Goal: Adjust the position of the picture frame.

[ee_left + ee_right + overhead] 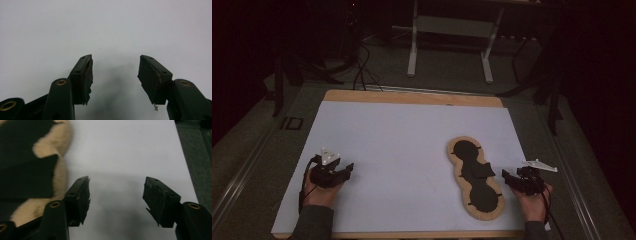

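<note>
A tan wooden puzzle board (475, 177) with dark, wavy-edged recesses lies on the right half of the white table sheet (402, 150). A loose black piece (482, 171) rests slanted across its middle. My right gripper (508, 176) stands open just right of the board, held low over the sheet. In the right gripper view its jaws (116, 197) are wide apart with nothing between them, and the board (60, 170) and black piece (27, 177) sit at the left. My left gripper (346, 169) is open over bare sheet at the left, its jaws (115, 77) empty.
The white sheet covers a wooden tabletop (412, 97) with a strip of bare wood at the far edge. Grey carpet (602, 175) flanks the table. A white table frame (452, 40) and cables (362, 65) stand on the floor beyond.
</note>
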Demonstrator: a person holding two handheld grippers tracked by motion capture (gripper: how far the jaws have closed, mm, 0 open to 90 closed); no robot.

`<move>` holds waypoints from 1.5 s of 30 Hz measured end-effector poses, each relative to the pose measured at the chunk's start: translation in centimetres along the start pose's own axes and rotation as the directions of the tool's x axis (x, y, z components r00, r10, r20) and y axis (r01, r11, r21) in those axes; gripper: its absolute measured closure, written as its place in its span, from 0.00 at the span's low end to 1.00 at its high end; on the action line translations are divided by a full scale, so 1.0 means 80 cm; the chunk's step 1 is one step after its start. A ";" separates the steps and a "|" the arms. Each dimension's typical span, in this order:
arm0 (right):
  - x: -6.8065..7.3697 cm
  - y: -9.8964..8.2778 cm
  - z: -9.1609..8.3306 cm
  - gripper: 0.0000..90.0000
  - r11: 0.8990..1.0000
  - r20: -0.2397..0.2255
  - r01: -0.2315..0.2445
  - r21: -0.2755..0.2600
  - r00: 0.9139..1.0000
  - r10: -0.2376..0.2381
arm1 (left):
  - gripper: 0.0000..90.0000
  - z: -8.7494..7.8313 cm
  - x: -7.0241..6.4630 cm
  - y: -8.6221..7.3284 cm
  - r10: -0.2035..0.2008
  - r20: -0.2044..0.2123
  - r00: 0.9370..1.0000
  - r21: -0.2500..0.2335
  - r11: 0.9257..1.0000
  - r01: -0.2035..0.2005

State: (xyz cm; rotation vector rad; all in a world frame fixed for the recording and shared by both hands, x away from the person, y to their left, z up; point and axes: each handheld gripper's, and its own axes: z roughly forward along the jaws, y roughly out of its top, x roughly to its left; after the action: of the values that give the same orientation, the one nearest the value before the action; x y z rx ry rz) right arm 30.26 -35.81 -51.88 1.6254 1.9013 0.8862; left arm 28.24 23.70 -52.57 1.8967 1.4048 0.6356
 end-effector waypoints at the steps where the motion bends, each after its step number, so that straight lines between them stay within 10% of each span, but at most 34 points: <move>1: 0.002 0.001 -0.003 0.44 1.000 -0.012 0.012 -0.011 1.000 -0.012 | 0.51 0.000 0.000 0.000 0.000 0.000 1.000 0.000 1.000 0.000; 17: 0.019 0.006 -0.022 0.58 0.994 -0.119 0.085 -0.067 0.989 -0.092 | 0.53 -0.005 -0.009 0.003 0.053 0.011 0.999 0.005 0.999 -0.053; 28: 0.036 0.004 -0.025 0.83 0.985 -0.226 0.170 -0.026 0.959 -0.171 | 0.55 -0.006 -0.011 0.004 0.064 0.023 0.998 0.000 0.998 -0.064; 45: 0.042 -0.005 -0.024 0.99 0.971 -0.203 0.229 0.072 0.956 -0.211 | 0.56 -0.007 -0.014 0.003 0.075 0.020 0.997 0.001 0.997 -0.075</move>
State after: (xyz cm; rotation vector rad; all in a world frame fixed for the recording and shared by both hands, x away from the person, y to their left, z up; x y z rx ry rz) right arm 28.03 -32.86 -50.72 1.3840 2.2392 0.9000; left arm 27.66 22.71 -52.03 1.9589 1.3274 0.6500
